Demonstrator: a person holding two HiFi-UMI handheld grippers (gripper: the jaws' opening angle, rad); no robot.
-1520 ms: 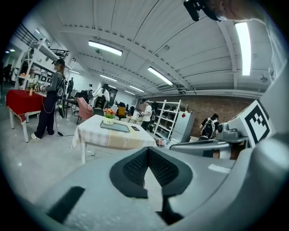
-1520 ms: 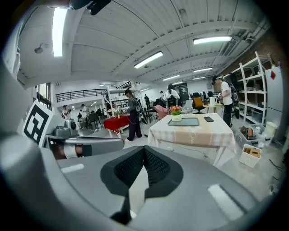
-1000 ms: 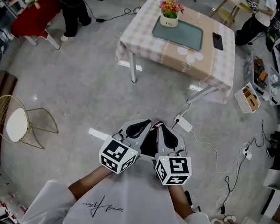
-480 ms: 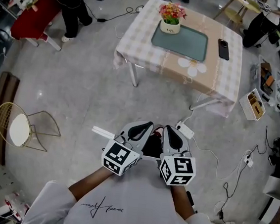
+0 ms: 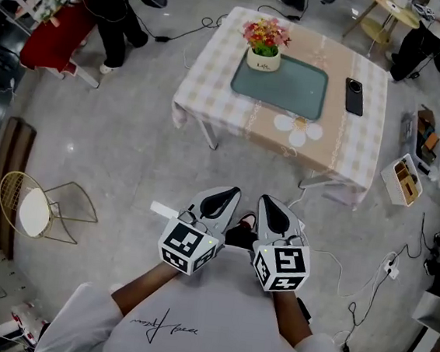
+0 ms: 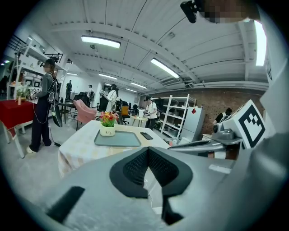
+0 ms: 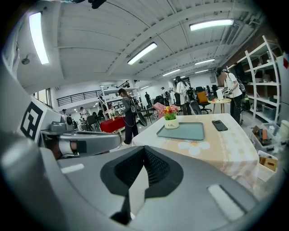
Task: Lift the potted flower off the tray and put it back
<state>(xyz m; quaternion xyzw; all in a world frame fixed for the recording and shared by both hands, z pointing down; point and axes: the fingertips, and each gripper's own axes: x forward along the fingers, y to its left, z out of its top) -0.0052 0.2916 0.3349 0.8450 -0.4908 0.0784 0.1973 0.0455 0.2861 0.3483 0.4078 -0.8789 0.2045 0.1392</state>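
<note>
A potted flower (image 5: 265, 46) with red and yellow blooms in a white pot stands on the far left corner of a teal tray (image 5: 292, 89); the tray lies on a table with a checked cloth (image 5: 215, 77). The same pot (image 6: 107, 125) (image 7: 170, 119) and tray (image 6: 118, 140) (image 7: 185, 132) appear small in both gripper views. My left gripper (image 5: 225, 199) and right gripper (image 5: 267, 207) are held side by side close to my body, well short of the table. Both are shut with nothing between their pads.
A black phone (image 5: 354, 95) lies on the table right of the tray. A wire chair (image 5: 39, 205) stands at the left, a power strip cable (image 5: 365, 284) on the floor at the right. A person (image 6: 43, 108) stands by a red table (image 5: 55, 33).
The table with the pot and tray has come nearer and lower in the head view as I walk towards it. Both grippers keep their pose, shut and side by side.
</note>
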